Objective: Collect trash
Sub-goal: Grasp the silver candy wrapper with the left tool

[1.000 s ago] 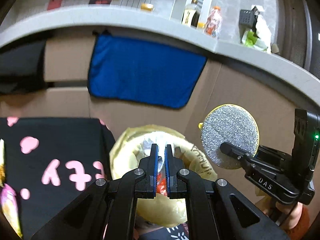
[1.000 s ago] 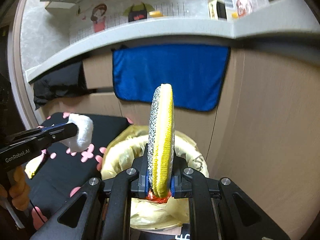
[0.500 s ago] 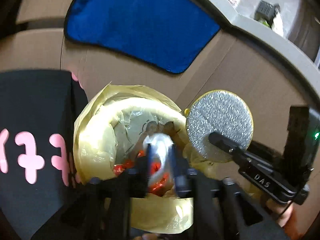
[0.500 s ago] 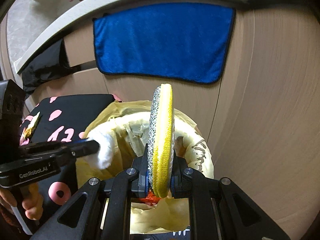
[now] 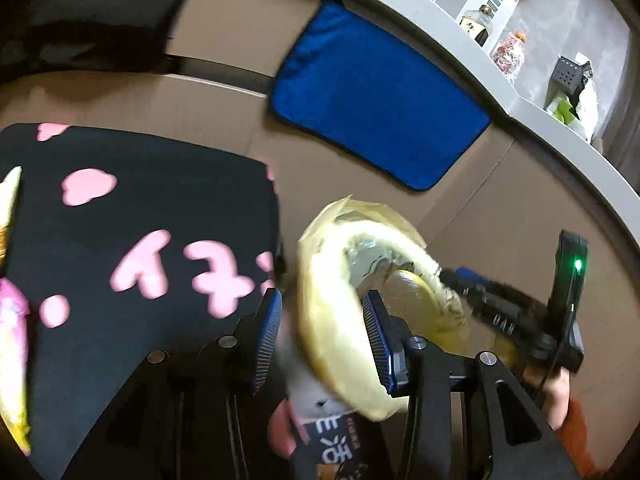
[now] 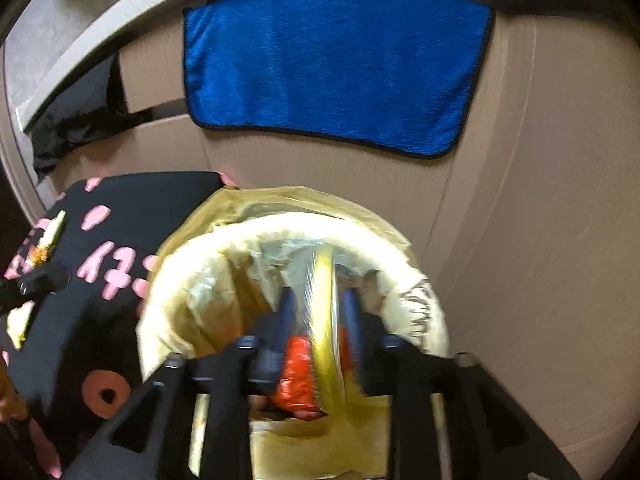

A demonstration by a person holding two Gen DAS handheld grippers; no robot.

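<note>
The round yellow scouring pad [image 6: 325, 320] stands on edge, blurred, just above the open mouth of the bin with the yellow bag [image 6: 224, 280], between the fingers of the right gripper [image 6: 318, 312]. Those fingers are opening and stand clear of the pad on both sides, so they no longer press on it. Inside the bin, below the pad, lies red wrapping [image 6: 298, 376]. The left gripper [image 5: 322, 320] is over the bin's near rim, its fingers also opening and about half apart, with nothing gripped between them. Left of the bin lies a black cloth with pink marks [image 5: 132, 216]. Behind the bin, a blue towel [image 6: 332, 64] hangs on the beige cabinet front [image 6: 540, 216].
</note>
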